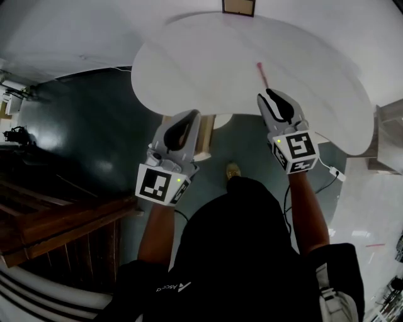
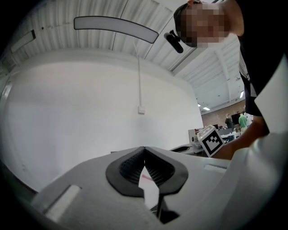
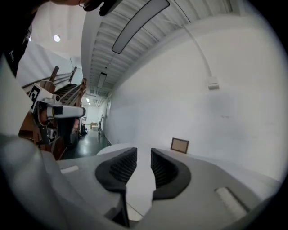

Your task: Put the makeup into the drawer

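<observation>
White and curved, the counter [image 1: 208,56] fills the top of the head view above a dark green floor [image 1: 82,126]. A thin pink makeup stick [image 1: 262,74] lies on it, just ahead of the right gripper [image 1: 269,94] and not touching it. The left gripper [image 1: 191,115] hovers at the counter's near edge, well apart from the stick. A small brown-framed box [image 1: 238,6] stands at the counter's far edge.

Seen from the left gripper view, the left gripper [image 2: 144,150] has its tips pressed together with nothing held. A sliver of the pink stick [image 2: 146,178] shows on the counter beyond them.

Seen from the right gripper view, the right gripper [image 3: 143,155] stands clearly parted and empty, with bare counter [image 3: 143,179] between the jaws and the brown-framed box [image 3: 179,144] farther back.
</observation>
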Motion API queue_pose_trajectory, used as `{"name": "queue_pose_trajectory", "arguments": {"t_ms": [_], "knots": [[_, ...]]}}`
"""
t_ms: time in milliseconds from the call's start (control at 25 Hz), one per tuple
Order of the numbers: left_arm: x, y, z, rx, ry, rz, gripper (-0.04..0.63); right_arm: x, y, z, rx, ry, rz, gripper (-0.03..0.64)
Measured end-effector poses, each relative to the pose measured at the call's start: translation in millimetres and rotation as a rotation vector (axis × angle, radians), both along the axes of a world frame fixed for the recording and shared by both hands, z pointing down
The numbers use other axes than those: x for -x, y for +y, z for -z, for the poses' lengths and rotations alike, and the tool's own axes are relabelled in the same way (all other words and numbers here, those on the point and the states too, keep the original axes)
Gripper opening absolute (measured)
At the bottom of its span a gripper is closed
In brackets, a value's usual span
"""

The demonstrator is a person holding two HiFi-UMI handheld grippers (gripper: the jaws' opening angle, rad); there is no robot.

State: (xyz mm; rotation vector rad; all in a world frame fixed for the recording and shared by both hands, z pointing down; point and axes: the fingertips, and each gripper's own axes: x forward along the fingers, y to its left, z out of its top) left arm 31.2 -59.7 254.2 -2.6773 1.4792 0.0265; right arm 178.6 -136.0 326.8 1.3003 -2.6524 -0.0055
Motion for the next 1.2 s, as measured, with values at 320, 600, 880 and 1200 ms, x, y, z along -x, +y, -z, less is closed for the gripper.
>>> {"name": "queue_pose_trajectory", "arguments": {"t_ms": [320,600,880,1200], "knots": [[-10.5,-75.8,-21.8,0.055,-0.033,0.019,0.011,-22.2,-96.9,-74.8,0.182,0.13,-0.066,0.137],[2.2,-112.8,-28.2,0.079,-0.037,0.054,0.011,-29.7,-150.2,-136.6,0.338,0.235,-0.116,0.14],[25.8,-122.7,-36.3,0.105,-0.036,0.069,0.011,-34.4,-175.3,-178.9,0.479,0.289,-0.179,0.14],[50.9,-124.5,-43.6,0.121,-0.031,0.066,0.011,-40.2,-188.9,-202.2,0.579,0.288,-0.235,0.125]]}}
